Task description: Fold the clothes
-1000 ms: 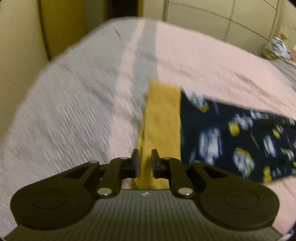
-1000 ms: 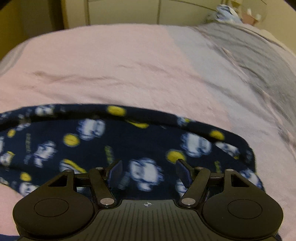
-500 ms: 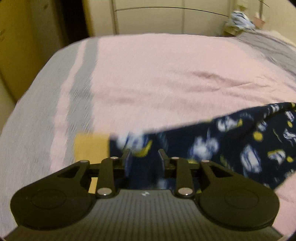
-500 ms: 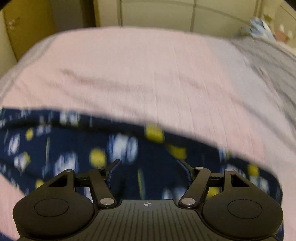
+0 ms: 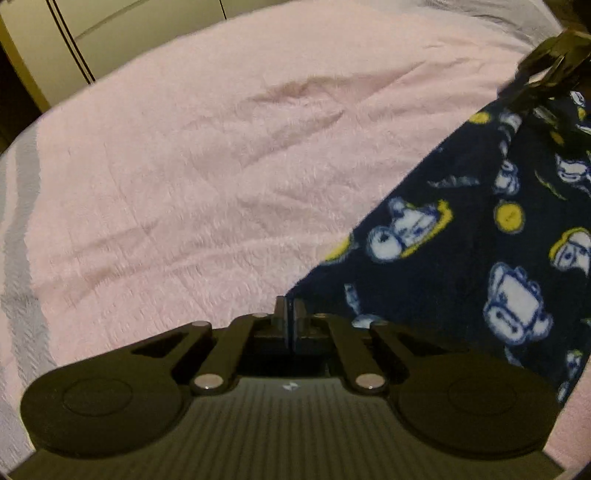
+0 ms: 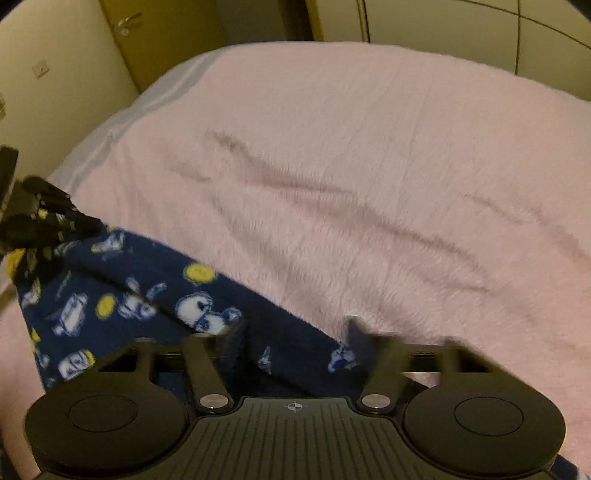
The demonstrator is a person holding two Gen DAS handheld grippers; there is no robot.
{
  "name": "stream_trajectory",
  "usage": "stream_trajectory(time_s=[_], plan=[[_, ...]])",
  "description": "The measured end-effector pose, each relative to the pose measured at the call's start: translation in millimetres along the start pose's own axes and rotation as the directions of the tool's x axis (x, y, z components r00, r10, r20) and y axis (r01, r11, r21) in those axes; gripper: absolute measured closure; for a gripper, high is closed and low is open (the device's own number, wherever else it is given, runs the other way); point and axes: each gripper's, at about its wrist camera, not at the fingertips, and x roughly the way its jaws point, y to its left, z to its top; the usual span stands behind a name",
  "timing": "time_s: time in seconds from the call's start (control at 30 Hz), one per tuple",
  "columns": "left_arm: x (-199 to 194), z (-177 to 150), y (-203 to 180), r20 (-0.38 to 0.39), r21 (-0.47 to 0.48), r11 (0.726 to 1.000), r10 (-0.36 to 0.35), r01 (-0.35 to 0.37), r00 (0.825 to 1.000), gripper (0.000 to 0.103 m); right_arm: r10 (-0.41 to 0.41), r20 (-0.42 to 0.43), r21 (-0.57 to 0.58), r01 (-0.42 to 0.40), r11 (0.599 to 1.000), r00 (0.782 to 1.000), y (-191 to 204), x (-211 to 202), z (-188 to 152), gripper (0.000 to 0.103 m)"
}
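A navy fleece garment (image 5: 461,258) printed with white and yellow cartoon figures lies on a pink fuzzy blanket (image 5: 221,147). My left gripper (image 5: 290,310) is shut, and the garment's near corner meets its fingertips. In the right wrist view the left gripper (image 6: 44,221) sits at the far left, gripping that end of the garment (image 6: 122,295), which looks lifted there. My right gripper (image 6: 295,332) is open, its slightly blurred fingers either side of the garment's far edge. The right gripper (image 5: 550,62) also shows at the top right over the fabric.
The pink blanket (image 6: 369,184) covers most of the bed, with a few creases. A grey and white striped sheet (image 5: 14,221) shows along the bed's left edge. Pale wardrobe doors (image 5: 110,29) stand behind the bed, and a yellow door with a handle (image 6: 147,37) is at the back left.
My left gripper went from parted fingers to shut on the navy garment's corner, and the yellow band has left its view. Both views swung; the right gripper stays open over the garment's edge.
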Motion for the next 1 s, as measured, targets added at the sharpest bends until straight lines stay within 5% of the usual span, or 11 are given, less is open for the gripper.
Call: stream_trajectory(time_s=[0.17, 0.33, 0.43, 0.5, 0.57, 0.7, 0.8, 1.0], plan=[[2.6, 2.4, 4.3, 0.066, -0.058, 0.993, 0.106, -0.102, 0.992, 0.1, -0.001, 0.105, 0.131, -0.013, 0.991, 0.994, -19.0, 4.7, 6.0, 0.101], [19.4, 7.6, -15.4, 0.03, -0.03, 0.964, 0.265, -0.264, 0.964, 0.096, -0.176, 0.036, 0.118, 0.171, 0.978, 0.984, -11.5, 16.0, 5.9, 0.1], [-0.1, 13.5, -2.6, 0.06, -0.229, 0.917, 0.349, -0.327, 0.935, 0.095, -0.26, 0.125, 0.095, 0.249, 0.964, 0.957, 3.2, -14.5, -0.6, 0.08], [-24.4, 10.8, 4.1, 0.114, -0.37, 0.899, 0.293, -0.233, 0.949, 0.097, -0.273, 0.149, 0.083, 0.263, 0.961, 0.95, 9.8, -39.9, -11.2, 0.066], [-47.9, 7.0, 1.9, 0.178, -0.451, 0.886, 0.211, -0.11, 0.961, 0.096, -0.243, 0.141, 0.074, 0.234, 0.969, 0.96, 12.9, -59.1, -24.4, 0.065], [-73.9, -7.3, -55.6, 0.21, -0.326, 0.943, 0.004, 0.066, 0.978, 0.096, -0.165, 0.058, 0.072, 0.16, 0.984, 0.985, 29.3, -82.4, -58.5, 0.065], [-87.6, -26.2, -95.6, 0.212, -0.287, 0.938, -0.136, 0.195, 0.968, 0.097, -0.111, -0.005, 0.077, 0.111, 0.991, 0.994, 43.8, -99.3, -85.5, 0.065], [-98.8, -33.7, -169.3, 0.146, -0.019, 0.958, -0.281, 0.287, 0.948, 0.094, -0.026, -0.076, -0.034, 0.024, 0.999, 0.997, 97.9, -120.5, -131.6, 0.065]])
